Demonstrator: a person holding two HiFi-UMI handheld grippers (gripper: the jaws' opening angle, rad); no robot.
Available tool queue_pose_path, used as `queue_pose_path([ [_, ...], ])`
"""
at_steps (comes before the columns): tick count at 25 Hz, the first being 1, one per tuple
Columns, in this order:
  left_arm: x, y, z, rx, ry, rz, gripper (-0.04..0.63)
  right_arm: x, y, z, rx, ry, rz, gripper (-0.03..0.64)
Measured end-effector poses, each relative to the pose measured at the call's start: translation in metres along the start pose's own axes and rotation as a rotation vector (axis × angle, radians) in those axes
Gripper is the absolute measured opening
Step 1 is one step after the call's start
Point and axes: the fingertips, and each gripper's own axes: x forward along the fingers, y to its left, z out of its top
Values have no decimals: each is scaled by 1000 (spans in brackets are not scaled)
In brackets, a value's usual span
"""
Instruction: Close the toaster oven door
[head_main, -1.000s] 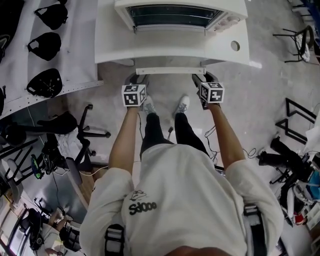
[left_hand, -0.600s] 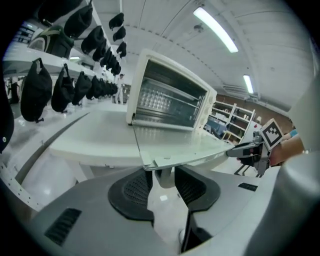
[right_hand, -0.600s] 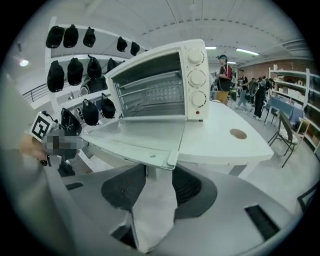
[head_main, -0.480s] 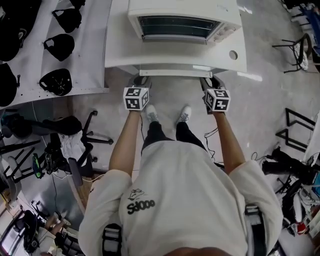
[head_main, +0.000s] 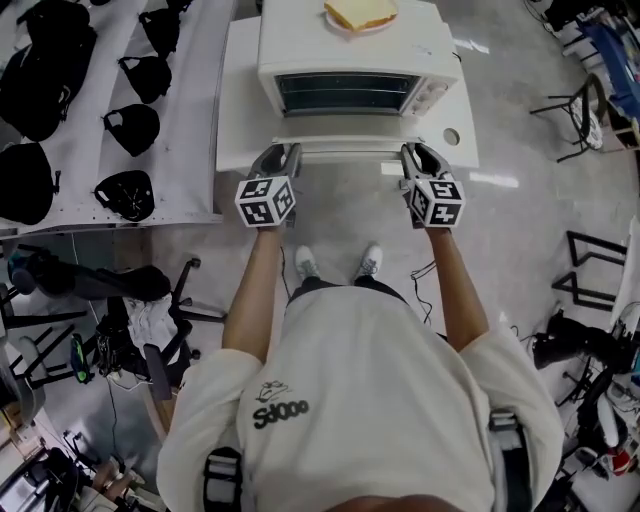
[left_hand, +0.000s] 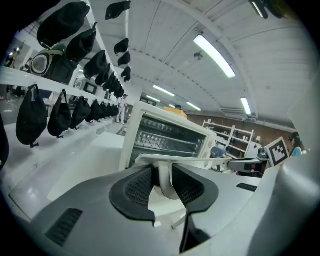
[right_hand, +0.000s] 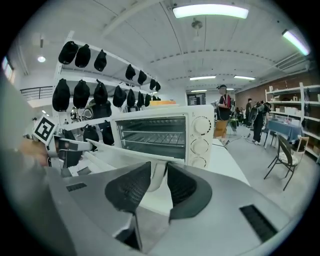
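A white toaster oven (head_main: 355, 70) stands on a white table (head_main: 240, 120), its glass door (head_main: 340, 148) partly swung up. My left gripper (head_main: 283, 153) holds the left end of the white door handle (left_hand: 200, 161). My right gripper (head_main: 415, 155) holds the handle's right end (right_hand: 125, 150). In both gripper views the dark pads (left_hand: 137, 187) (right_hand: 182, 186) press on a white handle post. Both pairs of jaws have just been closing, with the handle between them. The oven's wire racks show through the opening (right_hand: 152, 131).
A slice of bread on a plate (head_main: 360, 12) lies on the oven's top. White shelves with several black caps (head_main: 130, 130) run along the left. The table has a round hole (head_main: 451, 135) at the right. Black chairs (head_main: 570, 110) stand on the floor at the right.
Both grippers have risen together with the door handle, and the door has swung up toward the oven's front. The jaws have narrowed onto the handle.
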Motion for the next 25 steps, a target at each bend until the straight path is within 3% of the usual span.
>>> queue_pose_path([
  [10, 33, 11, 61, -200, 52, -56, 123, 29, -20, 65, 76, -41, -20, 94],
  [16, 55, 22, 90, -500, -20, -145, 136, 51, -32, 96, 70, -80, -41, 94],
  [21, 72, 29, 106, -619, -62, -170, 144, 68, -42, 113, 87, -89, -52, 92],
  [25, 82, 35, 114, -673, -90, -183, 152, 79, -46, 122, 102, -91, -58, 89],
])
